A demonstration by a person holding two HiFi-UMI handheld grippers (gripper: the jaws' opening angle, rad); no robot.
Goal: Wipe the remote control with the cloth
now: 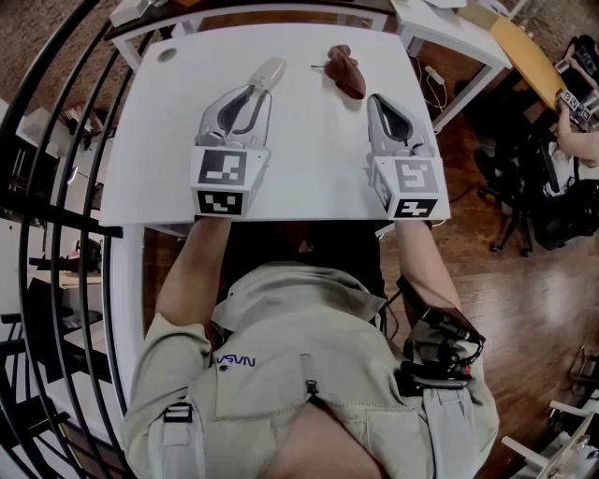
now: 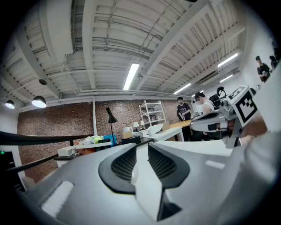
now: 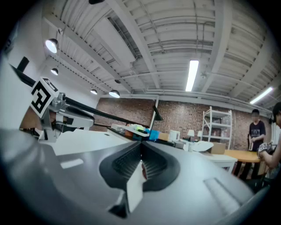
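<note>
A white remote control (image 1: 268,73) lies slantwise on the white table (image 1: 309,159), just beyond the tips of my left gripper (image 1: 253,91). In the left gripper view the gripper (image 2: 141,147) shows a narrow gap between its jaws, with only pale surface in it; I see no grip. A crumpled dark red cloth (image 1: 346,72) lies to the right of the remote, ahead of my right gripper (image 1: 374,98). In the right gripper view that gripper (image 3: 141,145) has its jaws together and empty, with a sliver of red showing low between them. Both grippers are held level over the table's near half.
A round grey grommet (image 1: 167,54) sits in the table's far left corner. Black railings (image 1: 56,234) run along the left. Another white desk (image 1: 449,28) and a wooden-topped one (image 1: 529,56) stand at the far right, with a seated person (image 1: 571,140) beyond.
</note>
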